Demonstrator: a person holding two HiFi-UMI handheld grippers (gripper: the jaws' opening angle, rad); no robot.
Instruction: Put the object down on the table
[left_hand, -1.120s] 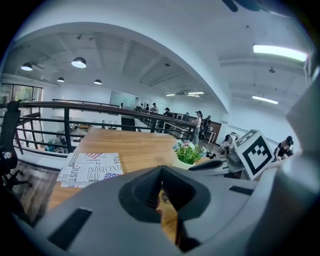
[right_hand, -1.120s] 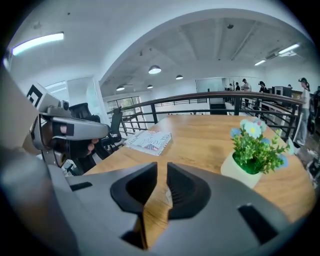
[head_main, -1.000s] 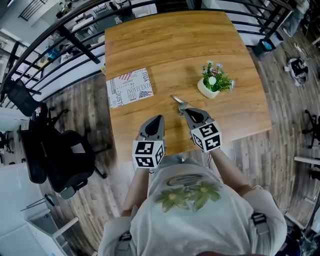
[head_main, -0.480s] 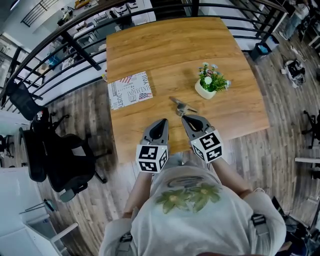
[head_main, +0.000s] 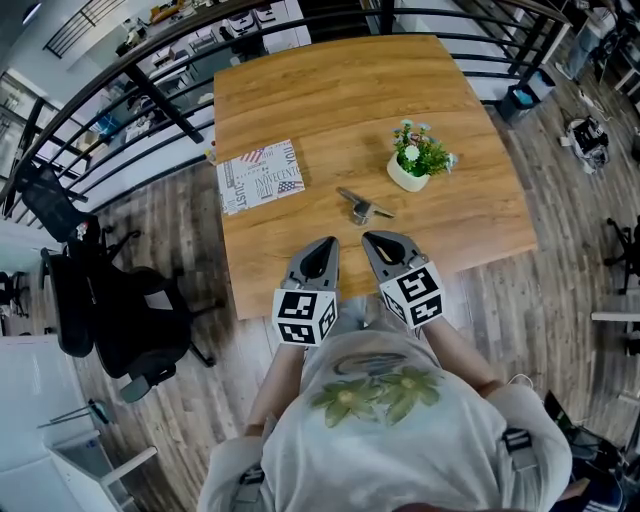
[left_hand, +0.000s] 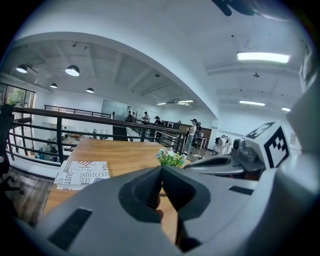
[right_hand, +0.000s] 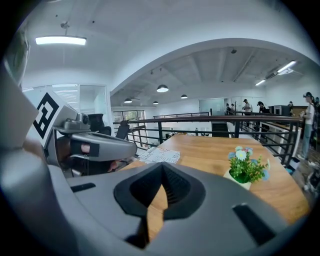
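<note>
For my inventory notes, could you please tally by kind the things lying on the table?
Potted plant: 1
Printed book: 1
Metal object: 1
Total: 3

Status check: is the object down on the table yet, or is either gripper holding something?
Done: the metal tool lies on the wooden table, between the potted plant and the grippers, touching neither. In hand: nothing; the left gripper and right gripper both have their fingers together, empty. Left: nothing visible for the put-down.
</note>
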